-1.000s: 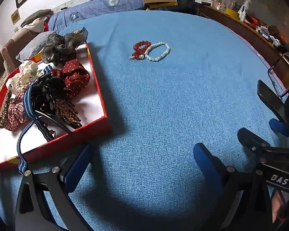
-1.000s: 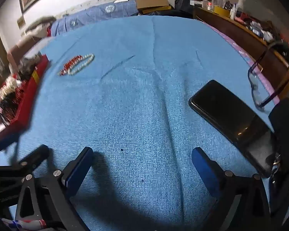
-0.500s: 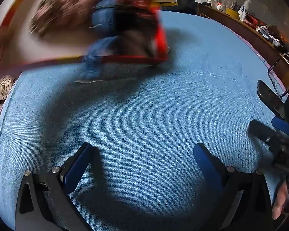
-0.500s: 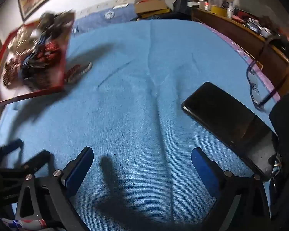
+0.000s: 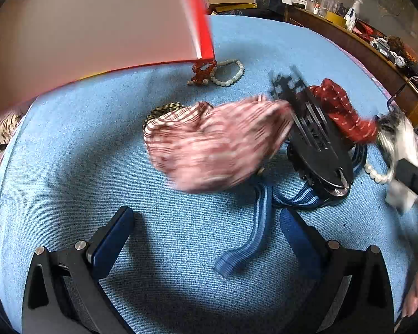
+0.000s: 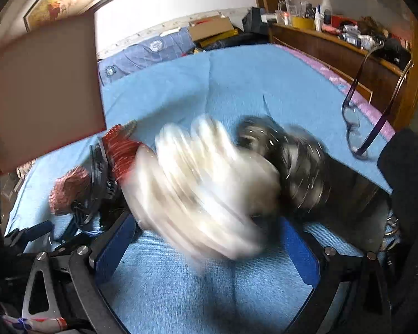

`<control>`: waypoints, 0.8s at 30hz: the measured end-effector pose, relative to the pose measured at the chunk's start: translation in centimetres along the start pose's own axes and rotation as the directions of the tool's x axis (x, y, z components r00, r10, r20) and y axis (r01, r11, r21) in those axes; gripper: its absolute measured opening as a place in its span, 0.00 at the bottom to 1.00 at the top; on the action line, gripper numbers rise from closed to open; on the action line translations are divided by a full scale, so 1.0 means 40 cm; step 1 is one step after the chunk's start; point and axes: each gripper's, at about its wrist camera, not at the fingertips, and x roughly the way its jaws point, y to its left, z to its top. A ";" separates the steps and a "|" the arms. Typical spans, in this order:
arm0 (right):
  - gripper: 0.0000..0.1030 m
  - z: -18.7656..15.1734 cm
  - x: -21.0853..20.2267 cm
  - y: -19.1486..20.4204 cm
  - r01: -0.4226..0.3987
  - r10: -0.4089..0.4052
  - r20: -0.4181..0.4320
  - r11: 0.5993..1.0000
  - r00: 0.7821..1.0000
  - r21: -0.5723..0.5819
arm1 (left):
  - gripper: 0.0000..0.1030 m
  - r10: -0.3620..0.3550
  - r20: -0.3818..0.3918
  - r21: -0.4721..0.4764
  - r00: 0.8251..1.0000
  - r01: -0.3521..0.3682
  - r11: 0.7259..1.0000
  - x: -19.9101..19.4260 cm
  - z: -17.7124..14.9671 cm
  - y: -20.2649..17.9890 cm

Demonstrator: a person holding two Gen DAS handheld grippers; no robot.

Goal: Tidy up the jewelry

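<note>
Blue cloth (image 5: 181,236) covers the bed, and above it a red-edged tray (image 5: 200,27) is tipped up, blurred. Below lie a pink striped scrunchie (image 5: 214,144), a black hair claw (image 5: 317,144), a red dotted scrunchie (image 5: 340,108) and a blue striped band (image 5: 253,228). Red beads (image 5: 203,73) touch a white pearl bracelet (image 5: 231,73) beyond. Left tongs (image 5: 206,236) and right tongs (image 6: 206,247) both gape open, holding nothing; a white blurred piece (image 6: 209,186) is just ahead of the right pair.

Left hand-held gripper (image 5: 206,239) jaws wide apart; right hand-held gripper (image 6: 209,246) likewise, empty.
</note>
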 end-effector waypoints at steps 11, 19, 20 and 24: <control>1.00 -0.026 -0.192 0.039 -0.065 0.095 0.215 0.988 0.972 -0.141 | 1.00 -0.001 0.000 0.000 1.000 0.001 1.000 0.009 0.002 0.007; 1.00 -0.055 -0.220 0.095 -0.063 0.112 0.235 0.976 0.966 -0.207 | 1.00 -0.001 0.000 -0.001 1.000 0.001 1.000 0.009 0.002 0.006; 1.00 -0.061 -0.225 0.099 -0.066 0.116 0.233 0.975 0.966 -0.212 | 1.00 -0.001 0.000 -0.001 1.000 0.001 1.000 0.009 0.002 0.007; 1.00 -0.095 -0.249 0.112 -0.054 0.110 0.241 0.972 0.964 -0.229 | 1.00 0.020 0.000 -0.024 1.000 -0.020 1.000 0.006 0.001 0.002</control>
